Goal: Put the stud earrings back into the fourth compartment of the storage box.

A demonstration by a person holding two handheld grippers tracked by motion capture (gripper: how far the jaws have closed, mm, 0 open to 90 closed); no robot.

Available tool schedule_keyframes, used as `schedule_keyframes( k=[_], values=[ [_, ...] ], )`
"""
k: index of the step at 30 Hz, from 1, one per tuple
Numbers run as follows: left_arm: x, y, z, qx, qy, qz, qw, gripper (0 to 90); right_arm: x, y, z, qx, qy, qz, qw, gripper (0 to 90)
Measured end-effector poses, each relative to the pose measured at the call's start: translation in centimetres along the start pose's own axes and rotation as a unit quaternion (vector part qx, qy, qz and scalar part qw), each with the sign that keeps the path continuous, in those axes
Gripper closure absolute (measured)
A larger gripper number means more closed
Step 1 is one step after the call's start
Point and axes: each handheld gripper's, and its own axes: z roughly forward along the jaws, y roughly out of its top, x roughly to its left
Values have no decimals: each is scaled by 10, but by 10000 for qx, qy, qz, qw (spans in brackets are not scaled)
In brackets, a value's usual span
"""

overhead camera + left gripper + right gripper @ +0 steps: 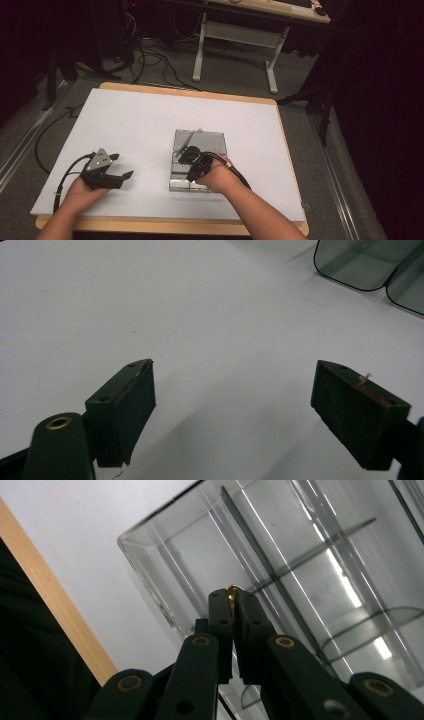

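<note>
Our right gripper [233, 597] fingers clench a small brass piece [232, 591] over the clear divided box [215, 140] at frame centre; our left gripper [115, 167] fingers stand released, lower left on the tabletop [140, 120].

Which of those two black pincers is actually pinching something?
The right gripper, over the clear plastic box: its jaws are shut on a small gold-coloured thing. The left gripper stands wide open.
</note>
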Motion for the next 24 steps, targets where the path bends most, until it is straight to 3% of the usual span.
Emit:
schedule_keyframes(
  k=[24],
  values=[
    [0, 0, 0, 14, -53, -2, 10000, 184, 17, 28, 34, 211, 176, -329, 9991, 874]
  ],
)
